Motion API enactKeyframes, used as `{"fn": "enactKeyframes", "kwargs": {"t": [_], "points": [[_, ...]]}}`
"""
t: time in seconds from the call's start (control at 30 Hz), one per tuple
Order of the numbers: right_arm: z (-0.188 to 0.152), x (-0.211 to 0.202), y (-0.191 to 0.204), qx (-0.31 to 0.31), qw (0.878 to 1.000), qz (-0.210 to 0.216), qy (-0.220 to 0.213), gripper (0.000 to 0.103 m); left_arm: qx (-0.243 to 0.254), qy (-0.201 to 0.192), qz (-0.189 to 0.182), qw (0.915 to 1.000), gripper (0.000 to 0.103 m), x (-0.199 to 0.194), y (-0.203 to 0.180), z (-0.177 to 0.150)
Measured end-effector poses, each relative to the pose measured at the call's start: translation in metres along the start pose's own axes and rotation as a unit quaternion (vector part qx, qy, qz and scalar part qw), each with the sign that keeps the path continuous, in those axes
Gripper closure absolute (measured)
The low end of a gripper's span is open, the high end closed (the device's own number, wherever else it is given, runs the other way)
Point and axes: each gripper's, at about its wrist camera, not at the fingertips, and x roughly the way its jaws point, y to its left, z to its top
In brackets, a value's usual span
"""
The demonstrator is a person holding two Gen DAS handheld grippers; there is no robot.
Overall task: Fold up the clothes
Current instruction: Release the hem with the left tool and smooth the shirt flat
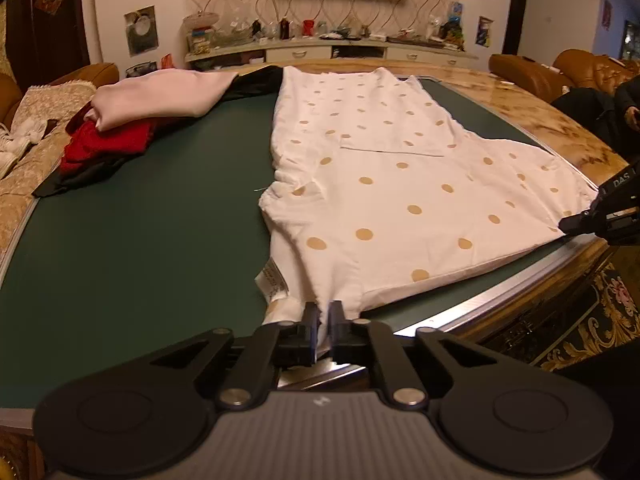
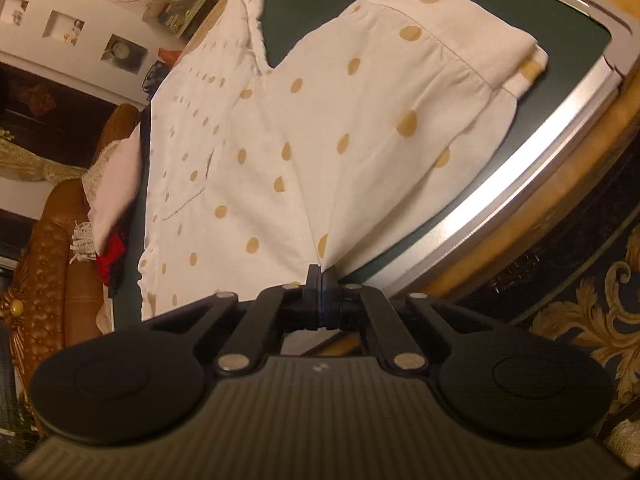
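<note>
A white garment with tan polka dots [image 1: 380, 184] lies spread on the dark green table mat [image 1: 140, 240]. Its near hem reaches my left gripper [image 1: 324, 312], whose jaws stand slightly apart with a fold of the white cloth between them, not visibly pinched. My right gripper [image 1: 568, 226] is at the garment's right corner by the table edge. In the right wrist view, the right gripper [image 2: 322, 274] is shut on that corner, and the polka-dot garment [image 2: 320, 140] fans out from it with creases running away from the pinch.
A pile of pink [image 1: 160, 96], red [image 1: 108, 144] and black clothes sits at the mat's far left. A metal rim [image 1: 500, 292] and a marble border bound the mat on the right. Brown sofas [image 1: 532, 72] stand beyond the table, and a cluttered cabinet [image 1: 320, 50] lines the back wall.
</note>
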Motion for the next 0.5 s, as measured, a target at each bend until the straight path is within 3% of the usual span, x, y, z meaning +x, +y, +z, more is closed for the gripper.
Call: {"fn": "enactKeyframes", "kwargs": {"t": [0.07,0.17,0.27,0.37,0.5], "points": [[0.002,0.002,0.001,0.002,1.0,0.001,0.004,0.1,-0.008,-0.002,0.006,0.9999,0.084,-0.003,0.001,0.005],[0.004,0.0,-0.001,0.008,1.0,0.012,0.02,0.089,-0.014,-0.031,0.01,0.9994,0.079,-0.018,-0.004,0.018],[0.003,-0.017,-0.001,-0.016,1.0,0.009,0.012,0.087,-0.013,-0.064,-0.001,0.9978,0.075,-0.027,-0.016,0.034],[0.013,-0.044,-0.009,-0.038,0.999,-0.018,-0.028,0.083,-0.012,-0.072,-0.023,0.9971,0.074,-0.017,-0.028,0.05],[0.043,-0.071,-0.038,-0.006,0.995,-0.043,-0.091,0.083,-0.007,-0.041,-0.025,0.9988,0.074,0.02,-0.045,0.055]]}}
